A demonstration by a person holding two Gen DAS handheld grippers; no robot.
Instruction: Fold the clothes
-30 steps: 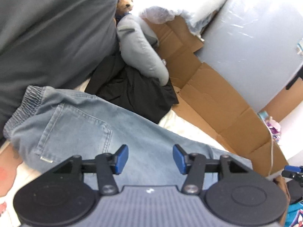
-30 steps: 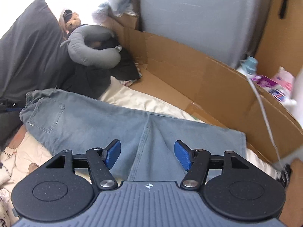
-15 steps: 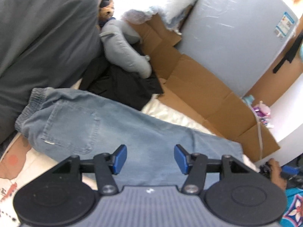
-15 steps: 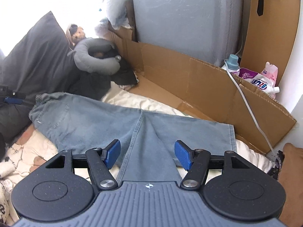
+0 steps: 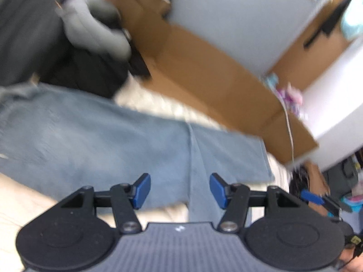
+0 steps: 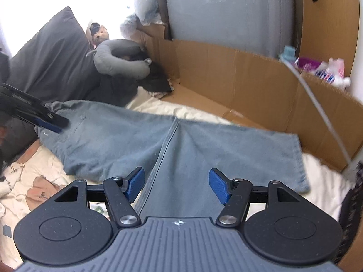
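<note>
Light-blue denim jeans point(image 6: 226, 149) lie flat on the cream bed sheet point(image 6: 158, 106), waistband to the left, one leg running right to its hem, the other coming toward me. My right gripper point(image 6: 175, 185) hovers open over the near leg beside the centre seam, nothing between its blue pads. The left wrist view is blurred: my left gripper point(image 5: 180, 190) hangs over the jeans point(image 5: 102, 136) near the seam, its jaws closing on nothing. That left gripper point(image 6: 48, 122) also shows above the back pocket in the right wrist view.
A dark grey pillow point(image 6: 52, 61), a grey neck pillow point(image 6: 120, 61) and a black garment point(image 6: 156, 79) lie at the head end. Cardboard point(image 6: 238, 77) lines the far side under a wrapped grey slab point(image 6: 226, 11). Bottles point(image 6: 326, 70) and a white cable point(image 6: 317, 104) sit at right.
The left view slid right along the jeans, from the waistband and pocket to the centre seam. The right gripper sank closer to the near leg. The left gripper entered the right view.
</note>
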